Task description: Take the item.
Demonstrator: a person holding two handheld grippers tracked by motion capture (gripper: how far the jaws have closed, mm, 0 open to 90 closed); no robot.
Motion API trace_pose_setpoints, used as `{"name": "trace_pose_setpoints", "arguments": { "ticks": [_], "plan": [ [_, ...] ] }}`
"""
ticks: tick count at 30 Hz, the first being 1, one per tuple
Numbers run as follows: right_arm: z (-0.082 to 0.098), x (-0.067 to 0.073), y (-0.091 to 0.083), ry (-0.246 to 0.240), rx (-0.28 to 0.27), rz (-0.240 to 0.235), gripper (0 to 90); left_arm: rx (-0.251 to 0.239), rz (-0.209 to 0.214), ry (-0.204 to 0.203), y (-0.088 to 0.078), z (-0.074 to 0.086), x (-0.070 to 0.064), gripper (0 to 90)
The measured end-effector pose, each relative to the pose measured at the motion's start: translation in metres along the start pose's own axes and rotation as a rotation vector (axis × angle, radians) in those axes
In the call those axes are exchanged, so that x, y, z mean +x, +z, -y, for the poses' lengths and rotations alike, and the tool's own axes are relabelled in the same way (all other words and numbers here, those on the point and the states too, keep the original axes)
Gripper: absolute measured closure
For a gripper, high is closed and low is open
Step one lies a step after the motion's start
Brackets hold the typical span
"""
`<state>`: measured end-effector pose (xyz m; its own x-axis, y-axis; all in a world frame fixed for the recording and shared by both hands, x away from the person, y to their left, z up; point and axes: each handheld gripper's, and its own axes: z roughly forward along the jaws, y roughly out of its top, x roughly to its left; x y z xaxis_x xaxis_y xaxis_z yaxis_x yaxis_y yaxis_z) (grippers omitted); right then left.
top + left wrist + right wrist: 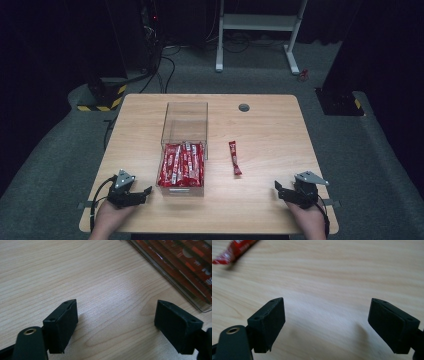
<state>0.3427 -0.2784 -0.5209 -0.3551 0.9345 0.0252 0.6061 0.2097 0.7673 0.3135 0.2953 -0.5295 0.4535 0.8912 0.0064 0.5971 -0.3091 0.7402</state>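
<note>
one loose sachet (pixel 235 158), two tongs

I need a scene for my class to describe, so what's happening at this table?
A person holds a gripper in each hand near the table's front edge. The left gripper and right gripper are both open and hold nothing. A clear box holds red sachets in its near half; one loose sachet lies to its right.
</note>
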Motion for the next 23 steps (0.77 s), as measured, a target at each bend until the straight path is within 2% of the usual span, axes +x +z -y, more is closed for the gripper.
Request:
{"name": "trace_pose_setpoints", "arguments": {
  "ticks": [4, 5, 6, 11, 12, 18, 23],
  "plan": [
    [0.005, -0.005, -0.006, -0.009, 0.026, 0.037, 14.5, -0.003, 0.0, -0.003, 0.0, 0.0, 0.0, 19.2],
    [0.008, -0.008, -0.006, -0.005, 0.081, 0.055, 13.6, -0.003, 0.001, -0.007, 0.0, 0.0, -0.001, 19.2],
    [0.008, -0.009, -0.006, 0.001, 0.091, 0.054, 13.1, -0.001, -0.001, -0.004, 0.0, 0.0, 0.0, 19.2],
    [0.008, -0.006, -0.005, 0.01, 0.098, 0.067, 10.7, -0.001, -0.002, -0.004, 0.0, 0.0, 0.0, 19.2],
    [0.006, -0.004, -0.002, -0.004, 0.096, 0.055, 10.6, -0.001, -0.001, -0.004, 0.0, 0.0, 0.0, 19.2],
    [0.001, -0.001, 0.004, -0.012, 0.1, 0.041, 10.1, -0.001, -0.002, -0.004, 0.0, 0.0, 0.0, 19.2],
    [0.002, -0.002, 0.003, -0.003, 0.088, 0.048, 14.0, -0.001, -0.002, -0.005, 0.0, 0.0, 0.0, 19.2]
  ]
}}
